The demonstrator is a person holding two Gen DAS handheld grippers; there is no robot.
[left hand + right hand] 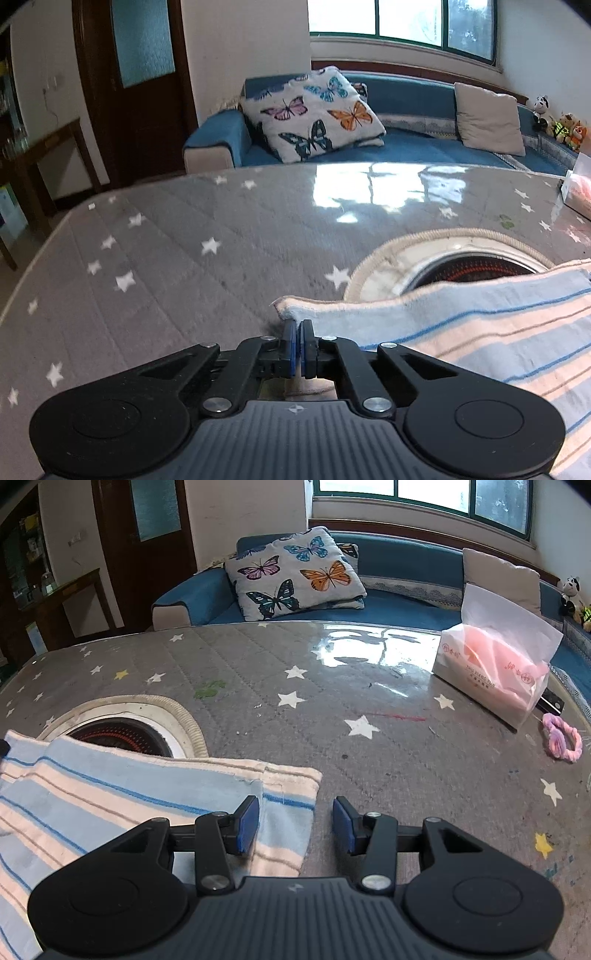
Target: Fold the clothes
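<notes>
left gripper [301, 325]: jaws clenched at striped towel [461, 332] corner, pinch itself hidden | right gripper [295, 821]: jaws released, straddling towel edge | counter [221, 240] opening partly covered

Bare grey star-printed tabletop [369, 768] lies open ahead and right of the folded blue-and-pink striped towel [110, 805]. A round rope-edged recess with a dark burner [125, 731] sits just behind the towel. A white-and-pink tissue pack [495, 672] and pink fuzzy hair tie [563, 738] occupy the far right edge.
</notes>
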